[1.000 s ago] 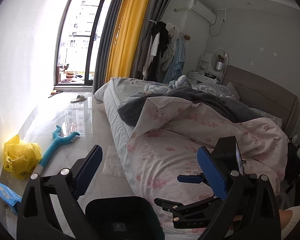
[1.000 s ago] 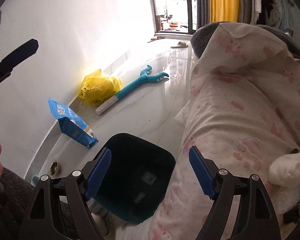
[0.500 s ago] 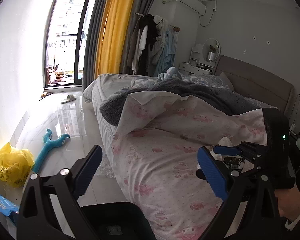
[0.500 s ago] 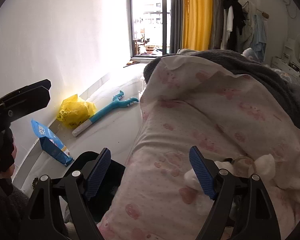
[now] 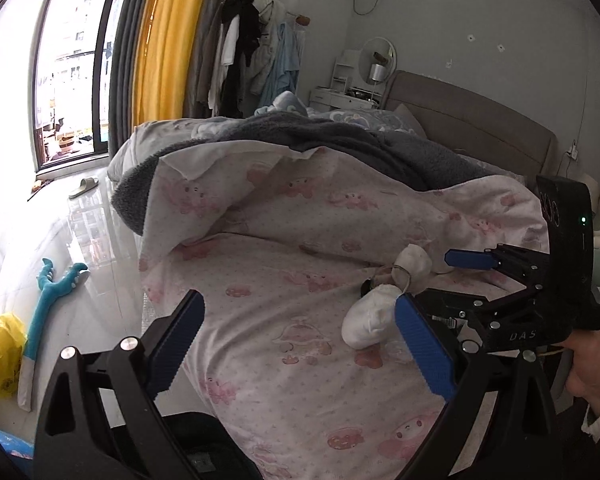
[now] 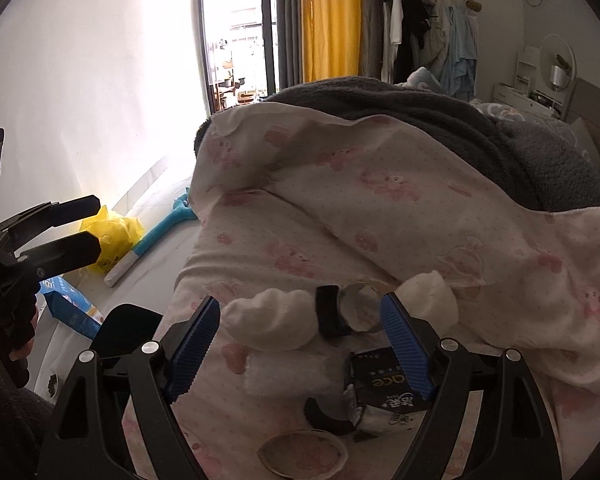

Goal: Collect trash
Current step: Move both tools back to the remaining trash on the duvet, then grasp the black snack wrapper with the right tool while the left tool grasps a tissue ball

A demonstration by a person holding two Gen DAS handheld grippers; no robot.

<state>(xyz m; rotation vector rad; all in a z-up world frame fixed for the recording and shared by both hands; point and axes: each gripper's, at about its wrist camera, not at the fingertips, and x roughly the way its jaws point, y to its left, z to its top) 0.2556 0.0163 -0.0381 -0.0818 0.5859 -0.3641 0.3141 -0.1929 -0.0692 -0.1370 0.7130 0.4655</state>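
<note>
Trash lies on the pink-printed bed cover (image 6: 300, 216). In the right wrist view I see a white crumpled wad (image 6: 272, 320), a second white wad (image 6: 430, 294), a tape roll (image 6: 356, 308), a black snack packet (image 6: 384, 392) and a thin ring (image 6: 300, 454). My right gripper (image 6: 300, 348) is open and empty just over them; it also shows in the left wrist view (image 5: 460, 280). My left gripper (image 5: 296, 354) is open and empty above the bed edge, with a wad (image 5: 370, 320) by its right finger. The black bin (image 6: 128, 330) stands on the floor beside the bed.
On the floor by the white wall lie a yellow bag (image 6: 114, 236), a teal toy (image 5: 46, 300) and a blue packet (image 6: 70, 310). A grey blanket (image 5: 340, 140) covers the bed's far part. Clothes hang near the yellow curtain (image 5: 164, 44).
Both grippers have swung from the floor and bin toward the bed. The right gripper has come down close over the trash pile. Both stay open and empty.
</note>
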